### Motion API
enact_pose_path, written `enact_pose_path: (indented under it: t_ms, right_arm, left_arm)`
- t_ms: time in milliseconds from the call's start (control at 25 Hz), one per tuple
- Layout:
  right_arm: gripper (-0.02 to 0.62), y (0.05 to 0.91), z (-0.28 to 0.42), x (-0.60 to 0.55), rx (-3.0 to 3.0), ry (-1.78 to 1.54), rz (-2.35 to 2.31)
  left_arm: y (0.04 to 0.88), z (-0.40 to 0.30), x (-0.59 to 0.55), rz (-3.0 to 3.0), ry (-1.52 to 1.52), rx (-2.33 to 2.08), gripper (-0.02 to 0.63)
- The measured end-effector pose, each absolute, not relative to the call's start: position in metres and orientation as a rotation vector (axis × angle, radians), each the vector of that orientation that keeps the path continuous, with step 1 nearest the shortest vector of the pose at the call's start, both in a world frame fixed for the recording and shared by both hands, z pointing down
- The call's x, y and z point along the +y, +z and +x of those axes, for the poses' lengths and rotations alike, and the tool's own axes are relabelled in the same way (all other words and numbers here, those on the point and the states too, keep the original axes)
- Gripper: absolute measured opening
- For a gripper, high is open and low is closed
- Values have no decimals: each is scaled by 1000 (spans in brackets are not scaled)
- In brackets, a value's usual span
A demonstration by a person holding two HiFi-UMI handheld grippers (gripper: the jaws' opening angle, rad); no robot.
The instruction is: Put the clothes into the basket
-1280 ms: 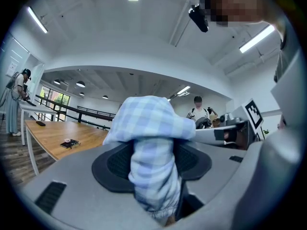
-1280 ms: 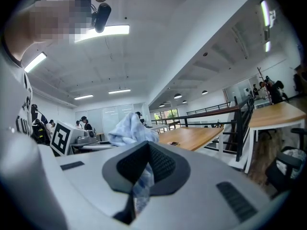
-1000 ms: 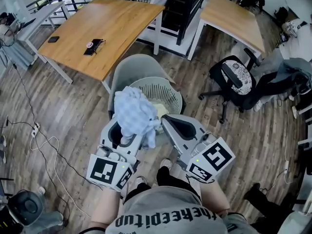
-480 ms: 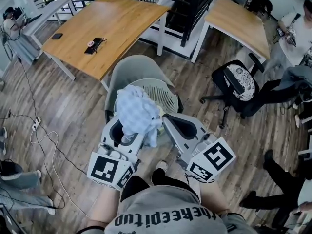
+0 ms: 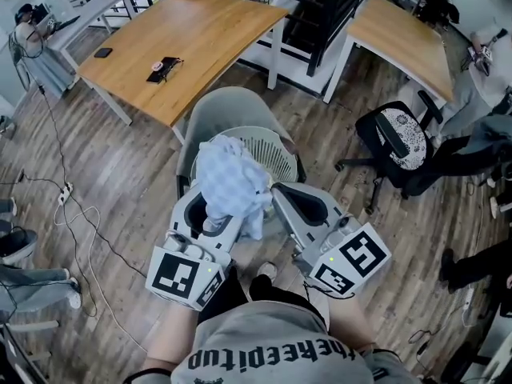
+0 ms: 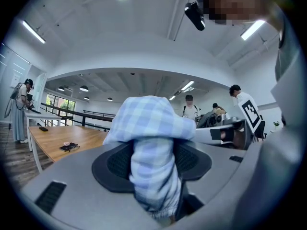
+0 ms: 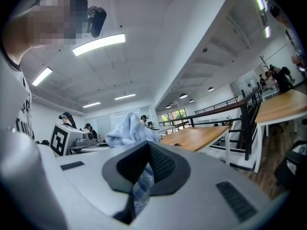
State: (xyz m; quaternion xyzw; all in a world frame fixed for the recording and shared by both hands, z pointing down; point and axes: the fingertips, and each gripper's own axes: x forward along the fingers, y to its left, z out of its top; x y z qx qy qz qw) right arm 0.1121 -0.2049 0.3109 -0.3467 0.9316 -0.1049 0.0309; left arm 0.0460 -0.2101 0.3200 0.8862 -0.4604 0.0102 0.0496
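Note:
A light blue checked cloth (image 5: 232, 184) is bunched between the wide-set jaws of my left gripper (image 5: 210, 208). It hangs just in front of the near rim of a white slatted basket (image 5: 268, 144). In the left gripper view the cloth (image 6: 148, 143) fills the gap of the left gripper (image 6: 153, 176) and droops over its tips. My right gripper (image 5: 276, 192) sits close beside it. In the right gripper view a thin strip of the cloth (image 7: 140, 188) shows in the narrow gap of the right gripper (image 7: 144, 150). Both grippers point level.
The basket rests on a grey chair (image 5: 220, 106). A wooden table (image 5: 184, 42) stands behind it, a second one (image 5: 396, 30) at the back right. A black office chair (image 5: 392, 138) is to the right. Cables (image 5: 72, 214) lie on the floor at left.
Both grippers, with the cloth, have edged a little toward the basket. The hold on the cloth looks the same.

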Motion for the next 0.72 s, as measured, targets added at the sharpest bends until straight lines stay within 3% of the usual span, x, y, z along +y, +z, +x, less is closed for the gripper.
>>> enact_pose_path:
  t_ms: [720]
  right_arm:
    - [9,311,87,-241,2807,-345,-1234]
  left_arm:
    - [326,22,-254,2749,31,-1224,235]
